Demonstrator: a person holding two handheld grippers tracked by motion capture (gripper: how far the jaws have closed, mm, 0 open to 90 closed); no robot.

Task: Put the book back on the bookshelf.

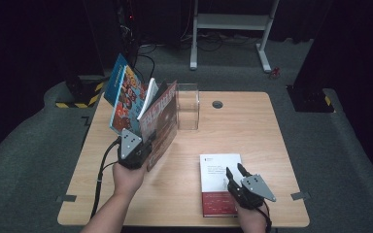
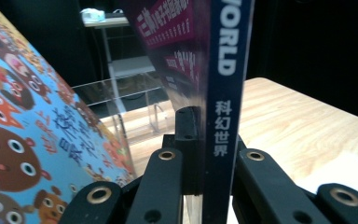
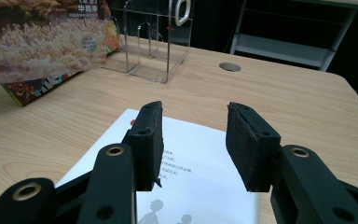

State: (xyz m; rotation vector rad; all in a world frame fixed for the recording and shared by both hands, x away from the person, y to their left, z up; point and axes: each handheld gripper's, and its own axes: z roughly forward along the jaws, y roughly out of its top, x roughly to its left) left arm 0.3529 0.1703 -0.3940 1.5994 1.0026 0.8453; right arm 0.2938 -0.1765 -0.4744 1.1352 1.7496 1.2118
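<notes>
Holding a thin magazine point(image 1: 159, 122) upright by its spine at the table's left, the left gripper point(image 1: 143, 139) pinches it. It likely flexes; grip near the spine. The right gripper point(image 1: 235, 171), spread, hovers over 1 white book point(image 1: 218, 182) lying flat.

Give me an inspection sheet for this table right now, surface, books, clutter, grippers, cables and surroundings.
Surface: wooden table, round grommet hole.
Job's things: red magazine held upright on edge; blue picture book leaning beside it; white book lying flat near the front edge; clear stand behind.
Clutter: nothing seen.
Grippers: left gripper shut on the red magazine's spine; right gripper open over the white book.
Cables: black cable trailing from the left gripper.
Surroundings: grey carpet, white frame, dark curtains.
</notes>
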